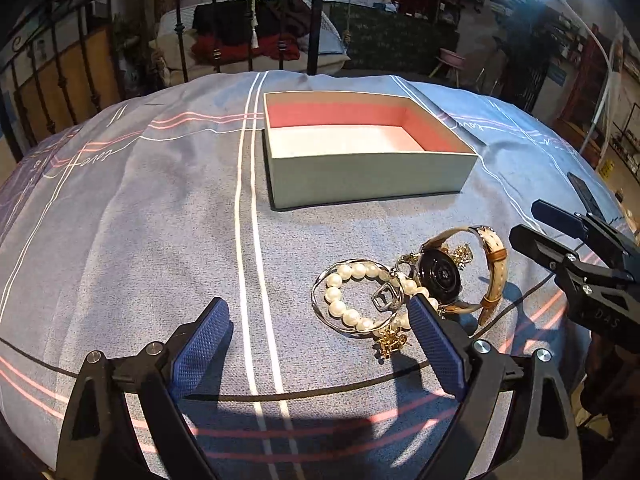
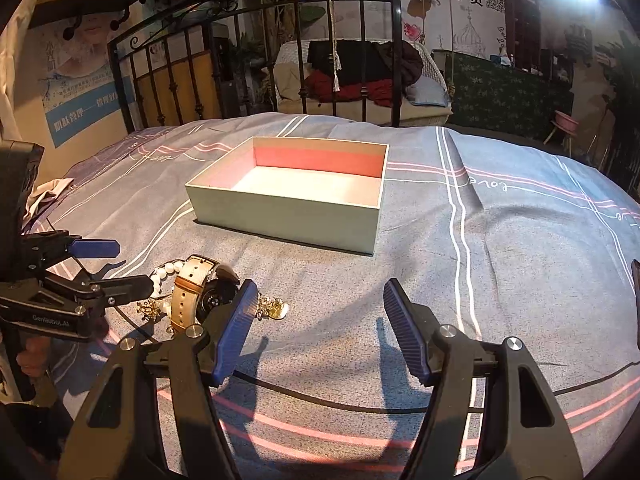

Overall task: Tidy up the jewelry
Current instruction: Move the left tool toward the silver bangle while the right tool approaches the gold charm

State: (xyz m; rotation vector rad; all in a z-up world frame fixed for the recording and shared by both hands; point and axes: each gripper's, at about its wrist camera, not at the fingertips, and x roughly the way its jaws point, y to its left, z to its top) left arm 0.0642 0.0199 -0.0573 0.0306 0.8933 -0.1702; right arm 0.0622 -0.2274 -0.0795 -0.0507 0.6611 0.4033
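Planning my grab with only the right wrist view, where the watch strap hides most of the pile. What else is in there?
Observer: A silver bangle lies around part of the pearl bracelet, next to the watch.
Operator: Is the left gripper holding any of it?
Observer: No. The left gripper is open with only bedspread between its fingers; the pile sits outside them, by one fingertip.

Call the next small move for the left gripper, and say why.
Probably shift the left gripper toward the pearl bracelet until its open jaws straddle the beads. The jewelry lies tangled in one pile beside the watch, the box beyond it holds nothing, and only the inner finger reaches the pile. The right gripper also hangs open over bare bedspread, holding nothing.
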